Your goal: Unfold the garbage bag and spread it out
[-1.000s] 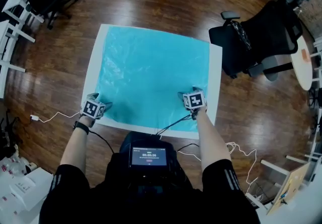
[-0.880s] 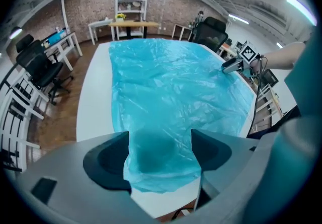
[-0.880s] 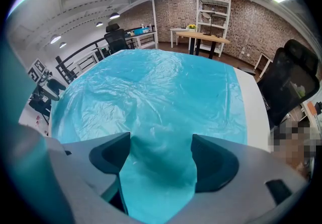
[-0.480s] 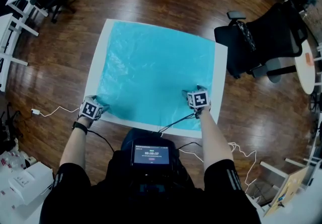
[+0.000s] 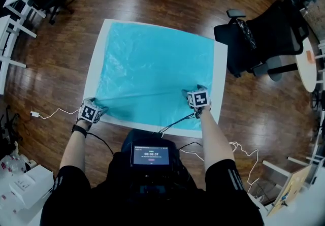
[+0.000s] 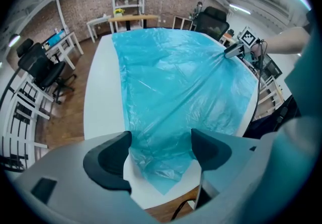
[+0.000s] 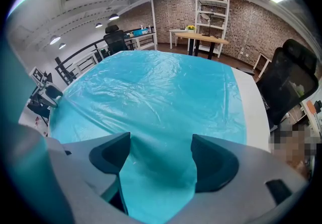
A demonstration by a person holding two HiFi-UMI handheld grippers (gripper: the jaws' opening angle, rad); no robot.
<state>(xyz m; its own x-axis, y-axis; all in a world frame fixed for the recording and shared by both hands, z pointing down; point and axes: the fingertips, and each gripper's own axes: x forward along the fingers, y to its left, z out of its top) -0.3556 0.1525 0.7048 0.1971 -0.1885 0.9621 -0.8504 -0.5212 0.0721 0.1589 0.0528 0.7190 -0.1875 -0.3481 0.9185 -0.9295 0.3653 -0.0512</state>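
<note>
Operator seen from above. Black short-sleeved top (image 5: 65,189) with white stripes down each sleeve; black band (image 5: 80,129) on the left wrist. Black chest-mounted unit (image 5: 150,155) with a lit screen. Thin black cables (image 5: 175,123) run between the chest and each hand. Left claw (image 6: 157,155) and right claw (image 7: 157,160): pale grey housings, dark jaw pads, each carrying a white cube (image 5: 199,99) printed with black square markers.

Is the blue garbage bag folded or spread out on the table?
Spread out. The garbage bag lies as one flat sheet over most of the white table, with only wrinkles and one low ridge.
</note>
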